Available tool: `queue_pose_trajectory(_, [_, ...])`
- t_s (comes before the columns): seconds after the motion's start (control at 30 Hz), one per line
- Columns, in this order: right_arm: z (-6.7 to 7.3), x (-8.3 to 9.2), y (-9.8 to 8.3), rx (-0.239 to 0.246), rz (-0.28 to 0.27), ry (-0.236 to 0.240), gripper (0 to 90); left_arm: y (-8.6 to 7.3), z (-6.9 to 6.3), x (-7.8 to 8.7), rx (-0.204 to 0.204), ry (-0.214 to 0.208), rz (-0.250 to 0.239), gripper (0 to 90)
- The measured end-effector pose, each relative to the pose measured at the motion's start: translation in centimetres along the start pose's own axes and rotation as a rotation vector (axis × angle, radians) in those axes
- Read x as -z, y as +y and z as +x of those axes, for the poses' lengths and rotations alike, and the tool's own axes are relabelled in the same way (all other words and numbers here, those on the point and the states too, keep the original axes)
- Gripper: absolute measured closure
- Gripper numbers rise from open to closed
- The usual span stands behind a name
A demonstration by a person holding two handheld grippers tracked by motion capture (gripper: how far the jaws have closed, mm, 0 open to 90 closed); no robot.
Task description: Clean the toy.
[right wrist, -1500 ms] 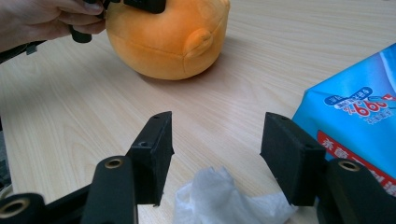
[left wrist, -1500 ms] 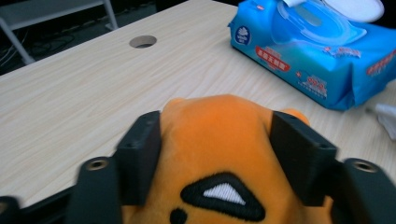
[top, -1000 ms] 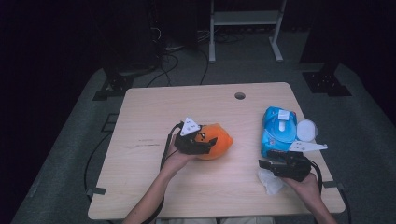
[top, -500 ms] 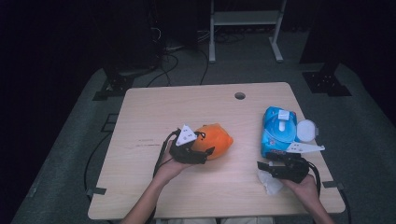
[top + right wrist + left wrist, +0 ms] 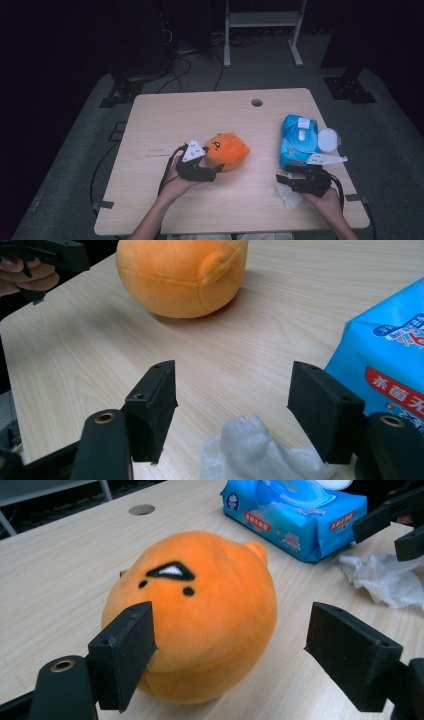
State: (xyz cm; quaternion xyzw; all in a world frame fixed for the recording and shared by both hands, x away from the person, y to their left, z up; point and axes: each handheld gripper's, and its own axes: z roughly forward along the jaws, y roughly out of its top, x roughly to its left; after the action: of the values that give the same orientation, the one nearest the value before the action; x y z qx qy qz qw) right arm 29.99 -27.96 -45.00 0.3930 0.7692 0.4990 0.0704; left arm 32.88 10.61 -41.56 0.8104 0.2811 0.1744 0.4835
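Observation:
An orange round plush toy (image 5: 227, 150) with a small black face lies at the table's middle. My left gripper (image 5: 215, 169) sits at its near-left side. In the left gripper view the plush toy (image 5: 200, 605) stands just ahead of the left gripper (image 5: 232, 630). Its jaws have just been opening, and the pads stand apart from the toy. My right gripper (image 5: 280, 180) is open over a crumpled white tissue (image 5: 289, 196). In the right gripper view the tissue (image 5: 250, 450) lies low between the right gripper's (image 5: 232, 390) jaws, untouched.
A blue pack of wet wipes (image 5: 298, 142) lies at the right with its white lid (image 5: 327, 140) flipped open. A small round hole (image 5: 256, 102) is in the table's far side. Cables and a metal stand are on the dark floor beyond.
My left gripper has drawn back from the plush toy toward the near left, and its jaws have spread wider. The right gripper has stayed over the tissue.

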Motion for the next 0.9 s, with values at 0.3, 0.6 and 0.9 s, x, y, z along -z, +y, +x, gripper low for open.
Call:
queue_pose_trajectory(0.3, [-0.1, 0.2, 0.0, 0.001, 0.003, -0.008, 35.2, -0.9, -0.1, 0.6, 0.003, -0.005, 0.023, 19.3])
queue_pose_trajectory(0.6, [-0.1, 0.0, -0.1, 0.003, 0.011, -0.009, 35.2, -1.4, 0.1, 1.2, 0.029, -0.010, 0.021, 19.3])
queue_pose_trajectory(0.9, [-0.1, -0.1, -0.1, 0.005, 0.013, -0.009, 35.1, -2.3, 0.5, 2.1, 0.046, 0.000, 0.028, 18.9])
